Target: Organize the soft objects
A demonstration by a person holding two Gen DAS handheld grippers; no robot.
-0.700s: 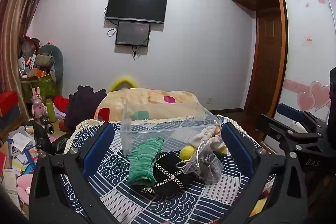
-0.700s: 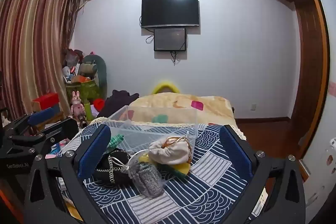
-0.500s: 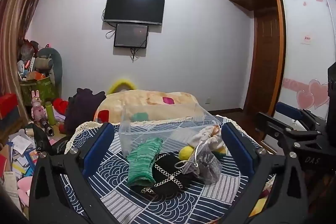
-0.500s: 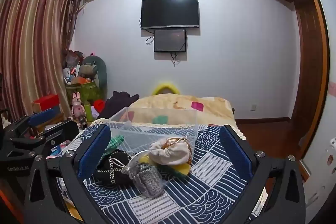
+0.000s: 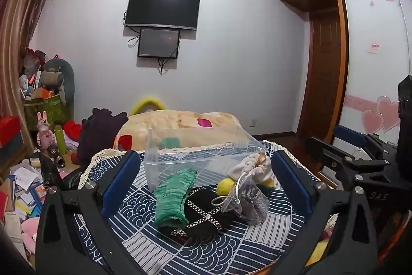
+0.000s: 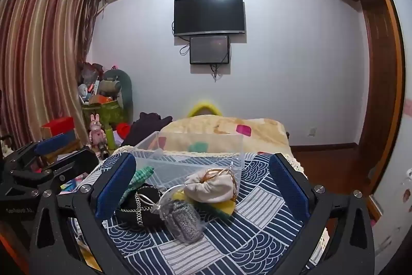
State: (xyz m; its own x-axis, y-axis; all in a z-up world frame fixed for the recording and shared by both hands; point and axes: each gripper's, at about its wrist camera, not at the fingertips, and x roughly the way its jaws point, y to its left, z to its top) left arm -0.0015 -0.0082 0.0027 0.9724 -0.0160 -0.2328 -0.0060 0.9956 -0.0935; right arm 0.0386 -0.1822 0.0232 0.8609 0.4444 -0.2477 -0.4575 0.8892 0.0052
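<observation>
A clear plastic bin (image 5: 198, 161) (image 6: 190, 159) stands on a table with a blue wave-patterned cloth (image 5: 206, 249) (image 6: 257, 218). In front of it lie a green knitted item (image 5: 173, 193) (image 6: 140, 175), a black pouch with a chain (image 5: 206, 213) (image 6: 140, 205), a sheer grey drawstring bag (image 5: 248, 200) (image 6: 184, 221), a cream drawstring pouch (image 5: 253, 169) (image 6: 209, 187) and something yellow (image 5: 225, 186) (image 6: 222, 206). My left gripper (image 5: 206, 181) is open, held back from the pile with nothing between its fingers. My right gripper (image 6: 202, 187) is open too, also empty.
A bed with a patterned blanket (image 5: 180, 128) (image 6: 226, 130) lies behind the table. Clutter, toys and boxes (image 5: 38, 135) (image 6: 100, 107) fill the left side. A wardrobe and door (image 5: 347, 68) stand at the right. Each gripper shows at the other view's edge (image 5: 365, 161) (image 6: 38, 166).
</observation>
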